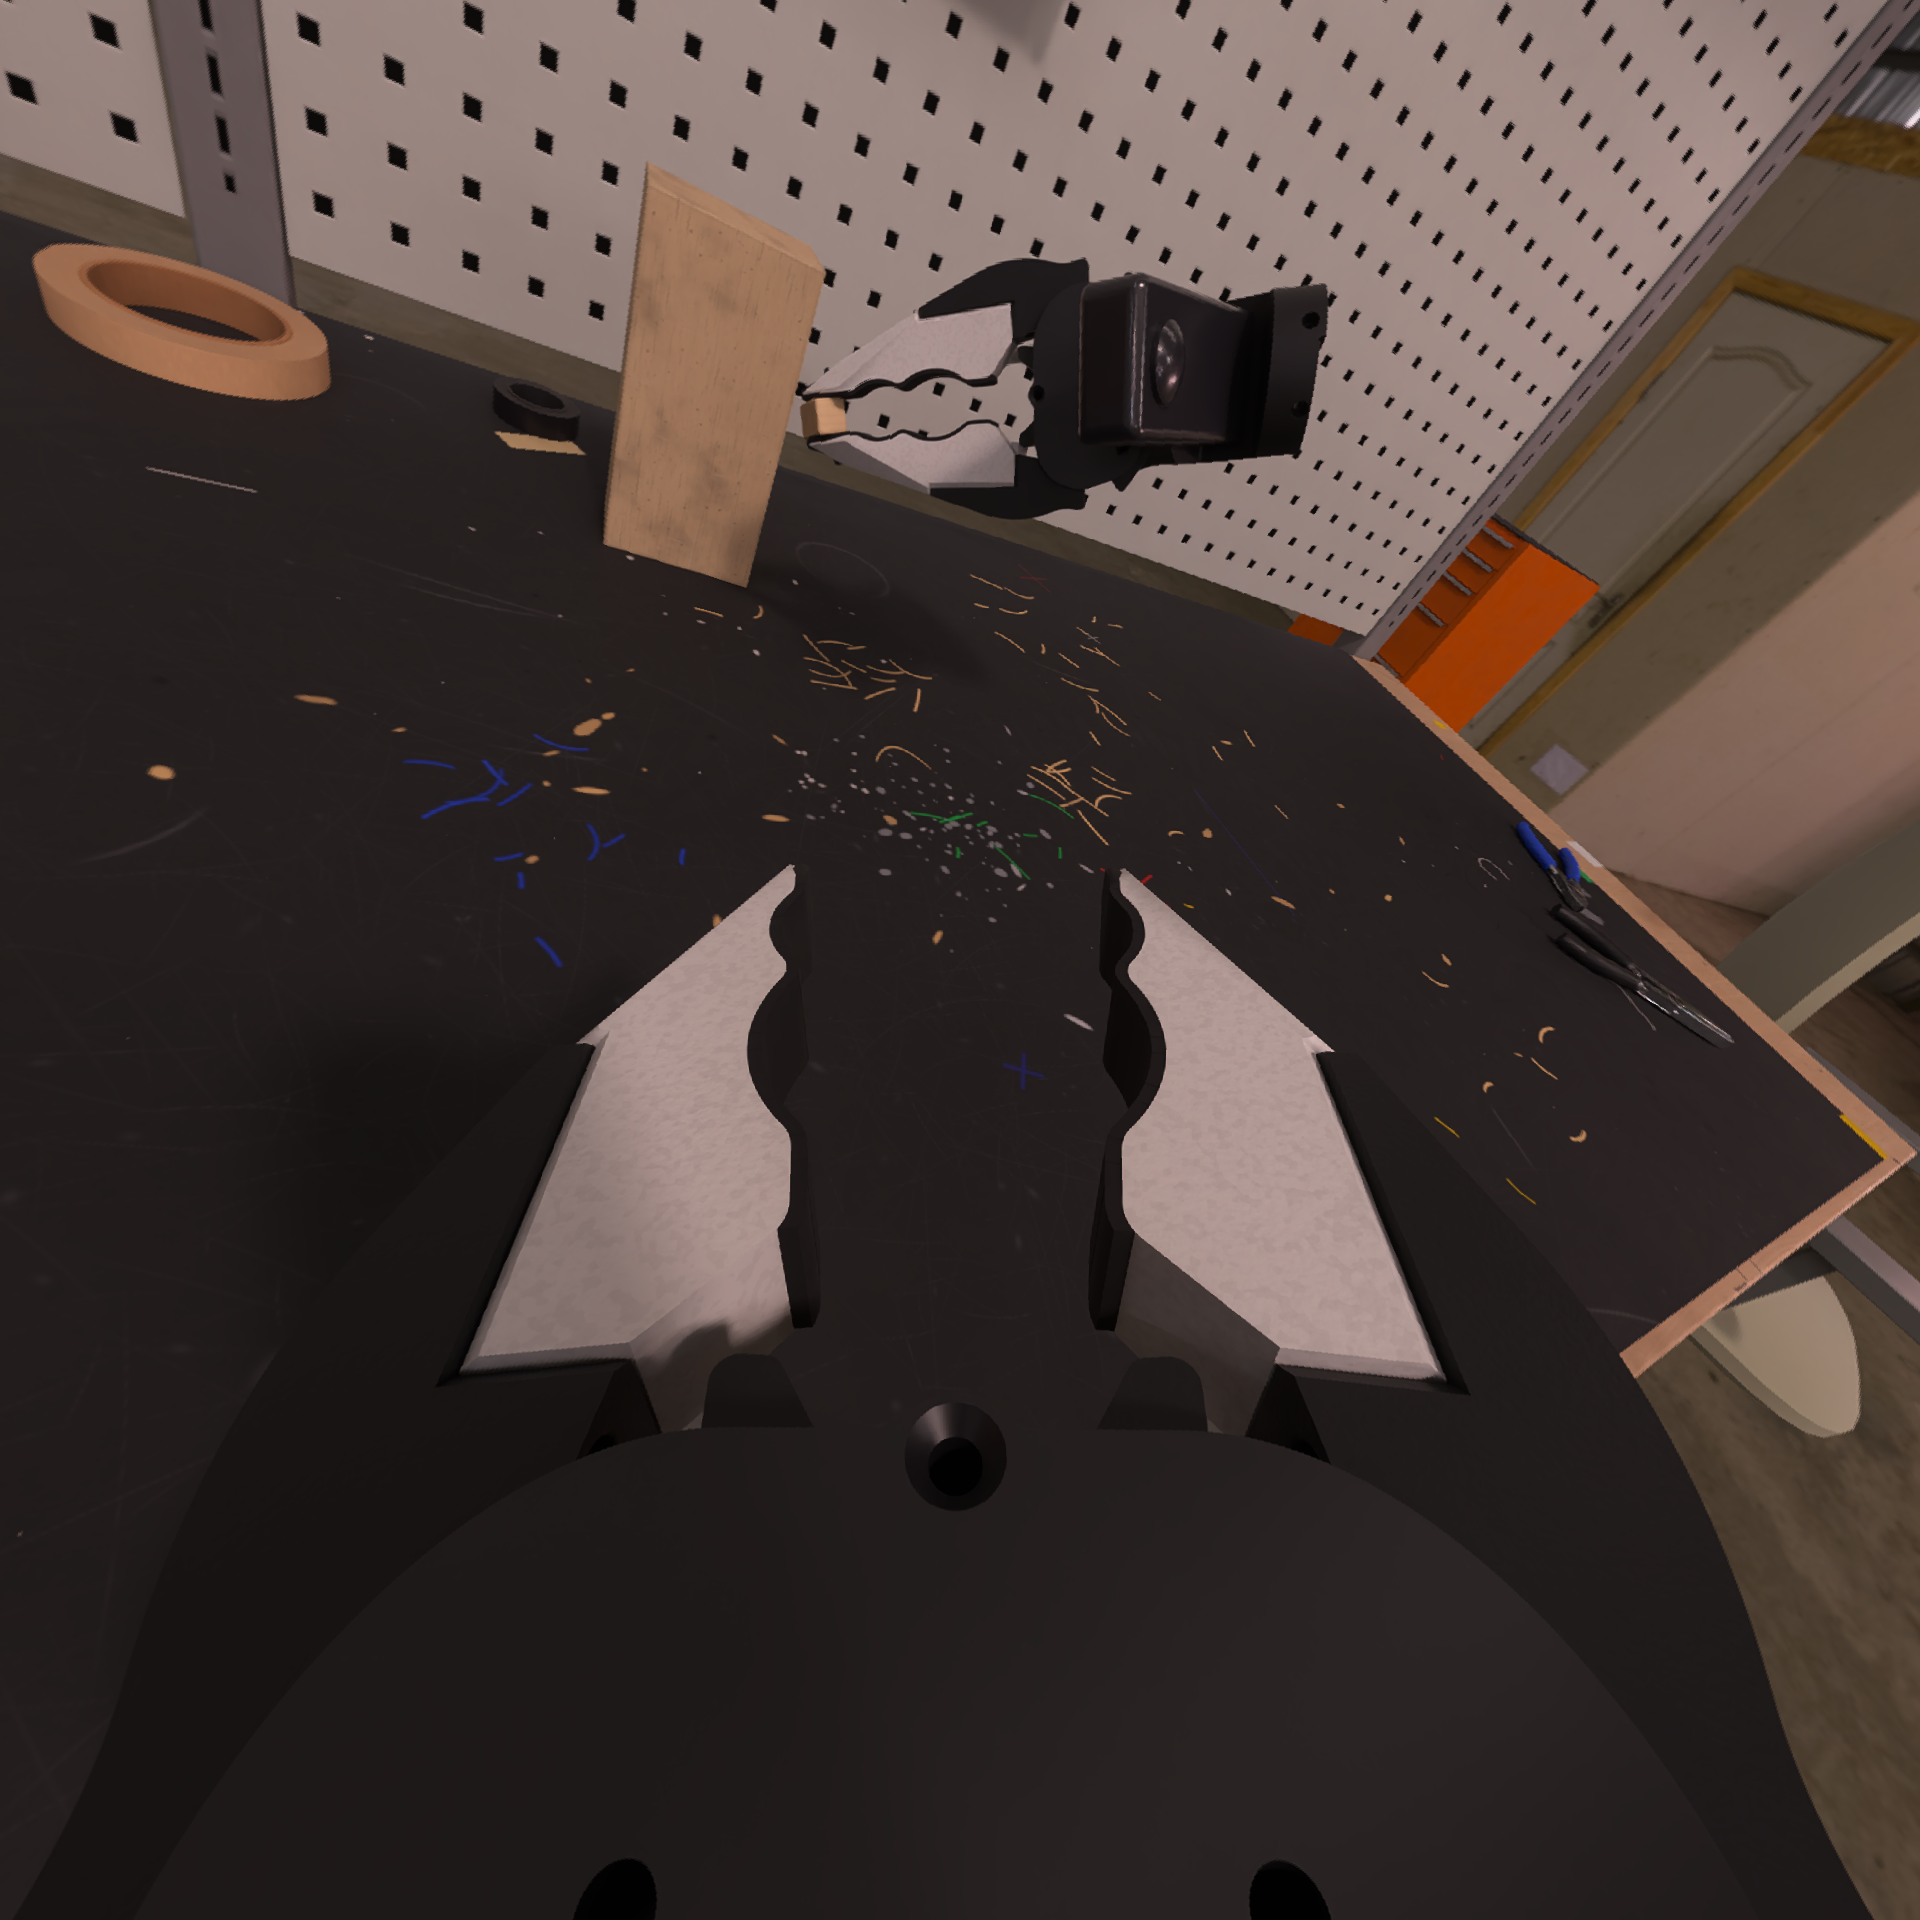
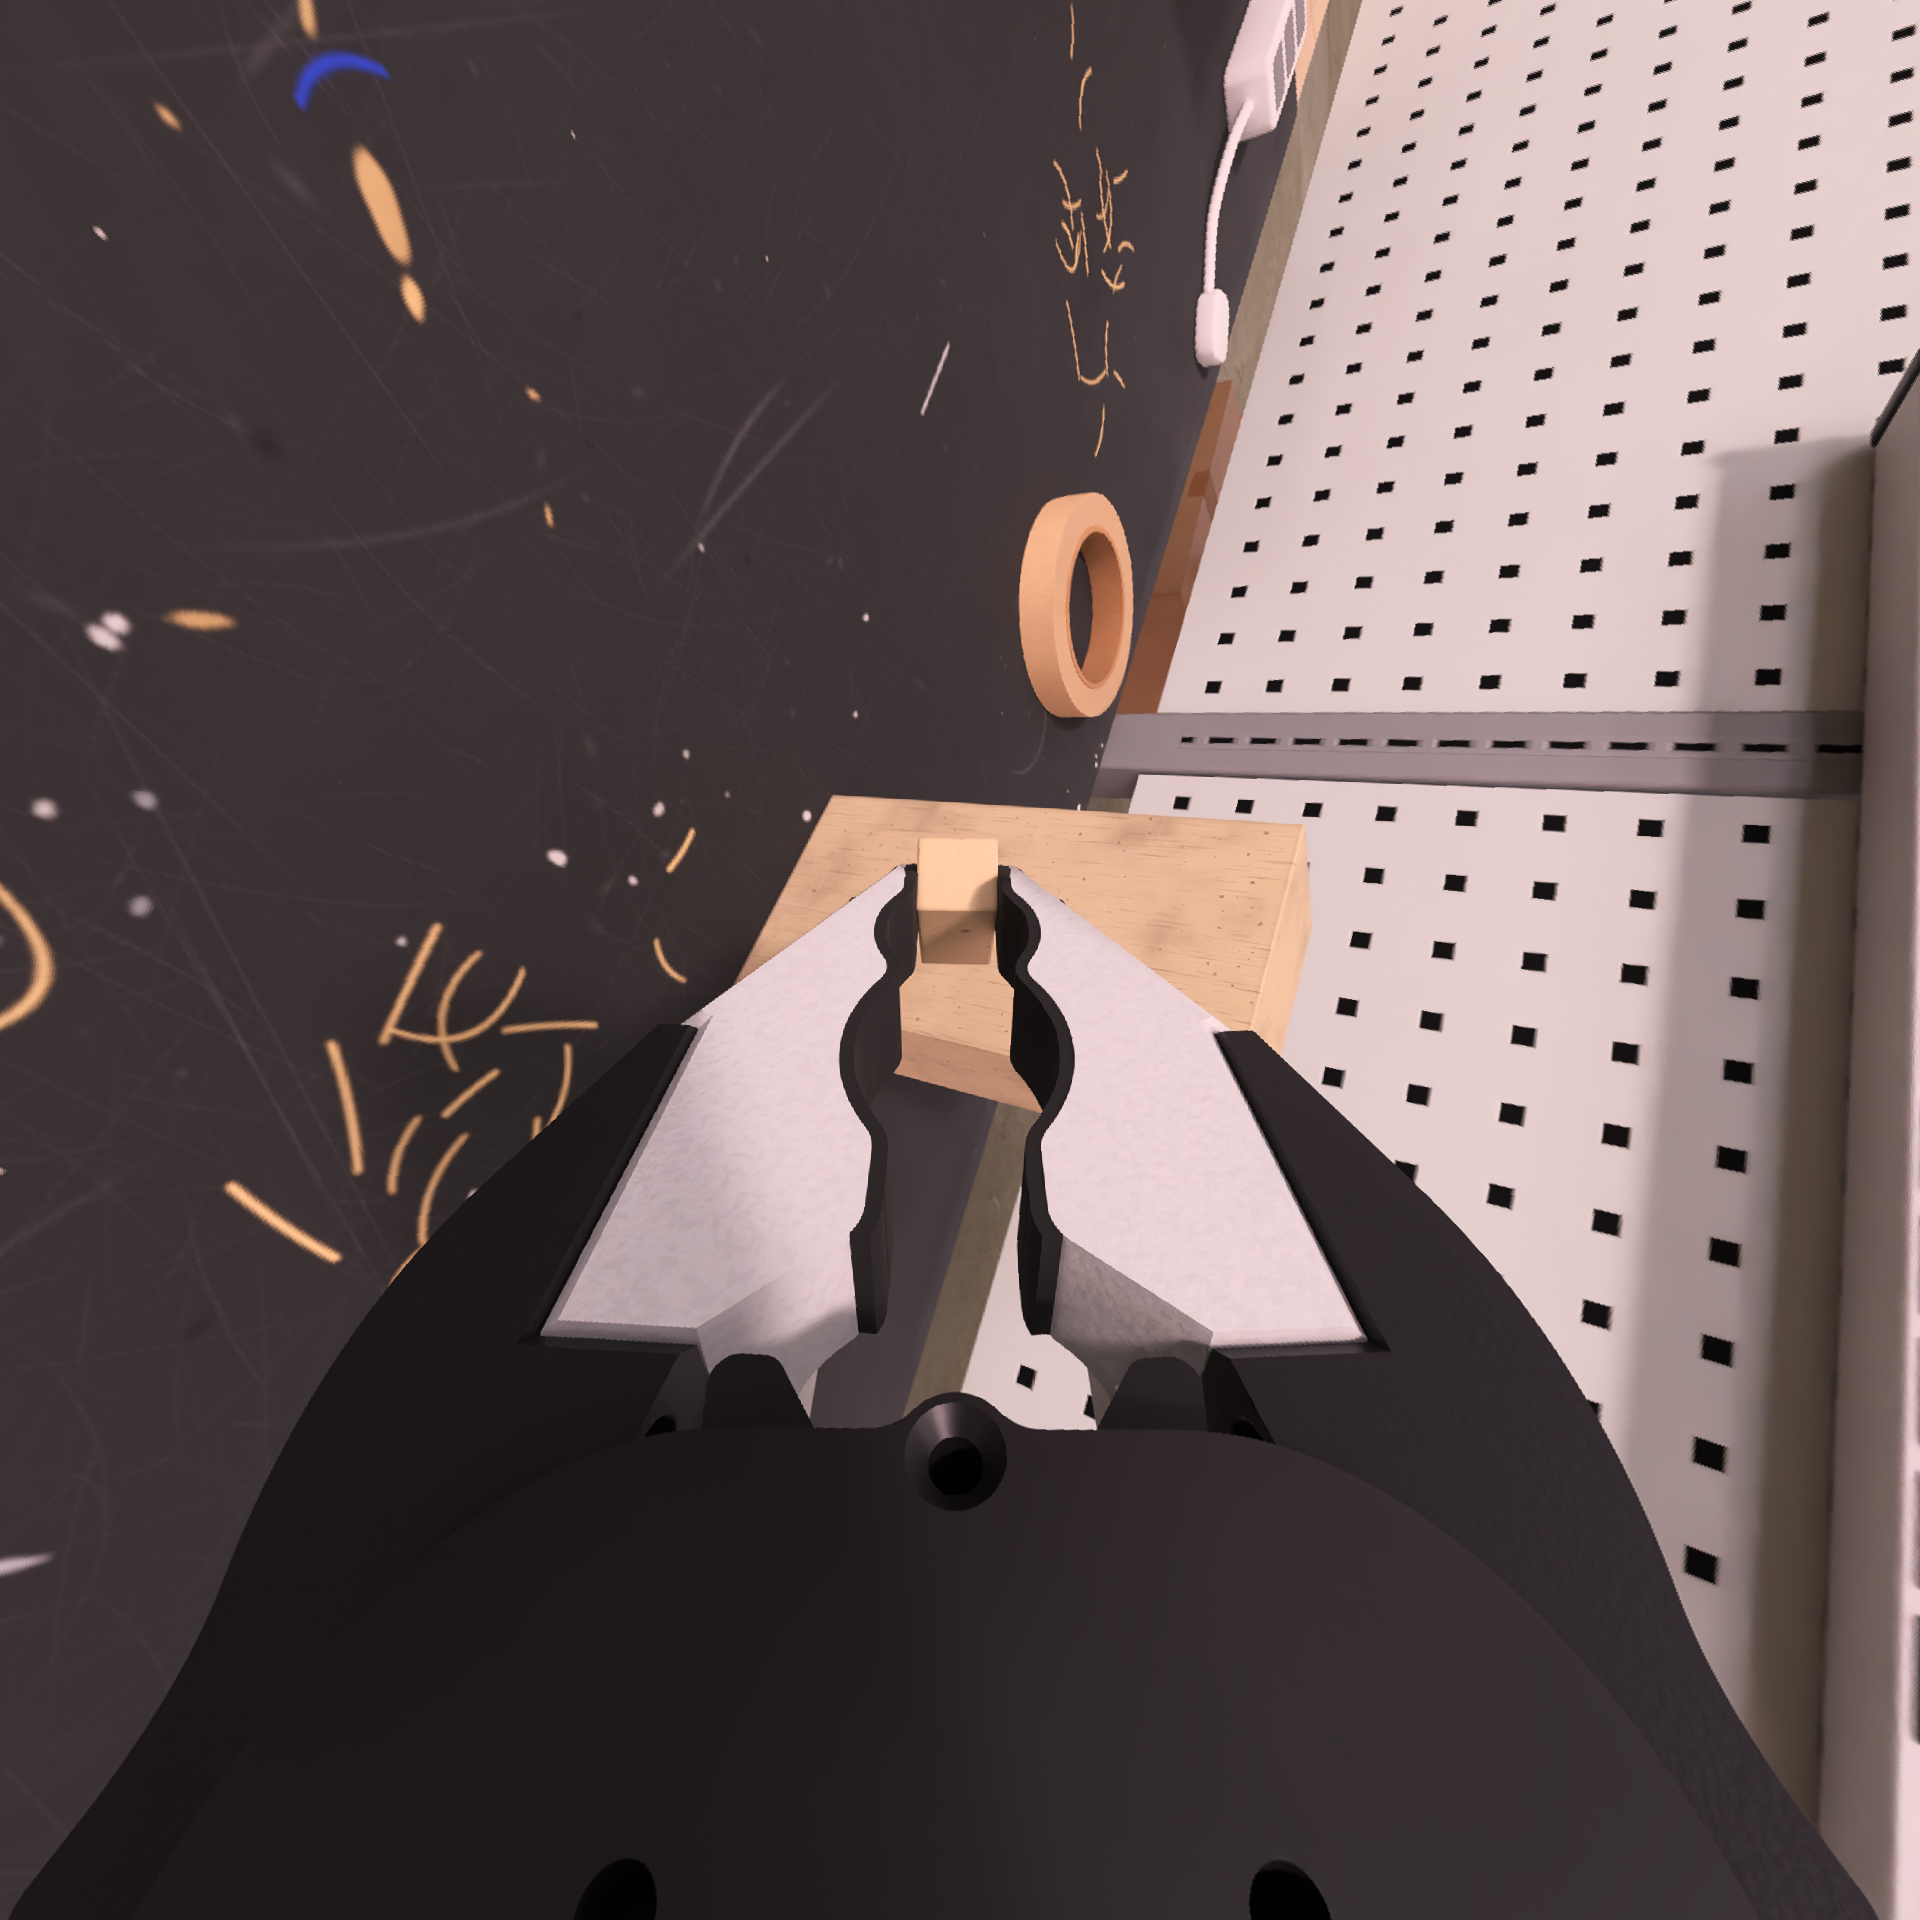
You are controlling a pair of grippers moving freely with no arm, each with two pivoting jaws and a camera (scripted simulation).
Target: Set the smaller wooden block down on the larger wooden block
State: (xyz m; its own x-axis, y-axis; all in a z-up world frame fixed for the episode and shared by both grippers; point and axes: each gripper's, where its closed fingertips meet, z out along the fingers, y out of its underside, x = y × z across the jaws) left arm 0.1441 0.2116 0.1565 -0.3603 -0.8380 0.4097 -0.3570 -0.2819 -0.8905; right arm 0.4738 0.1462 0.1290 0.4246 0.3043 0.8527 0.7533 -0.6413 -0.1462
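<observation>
The larger wooden block (image 1: 712, 374) stands upright on the dark workbench near the pegboard; it also shows in the right wrist view (image 2: 1153, 914). My right gripper (image 2: 957, 883) is shut on the smaller wooden block (image 2: 957, 899), a pale cube held at its fingertips. In the left wrist view the right gripper (image 1: 821, 416) hovers in the air just right of the larger block, at about mid-height, with the smaller block (image 1: 824, 417) at its tips close to the block's side. My left gripper (image 1: 948, 883) is open and empty, low over the bench, well in front of both blocks.
A wooden ring (image 1: 182, 320) lies at the back left of the dark workbench (image 1: 312, 935); it shows in the right wrist view too (image 2: 1077, 605). A small black ring (image 1: 535, 407) sits beside the larger block. Pliers (image 1: 1558, 868) lie near the right edge. A pegboard wall (image 1: 1143, 135) backs the bench.
</observation>
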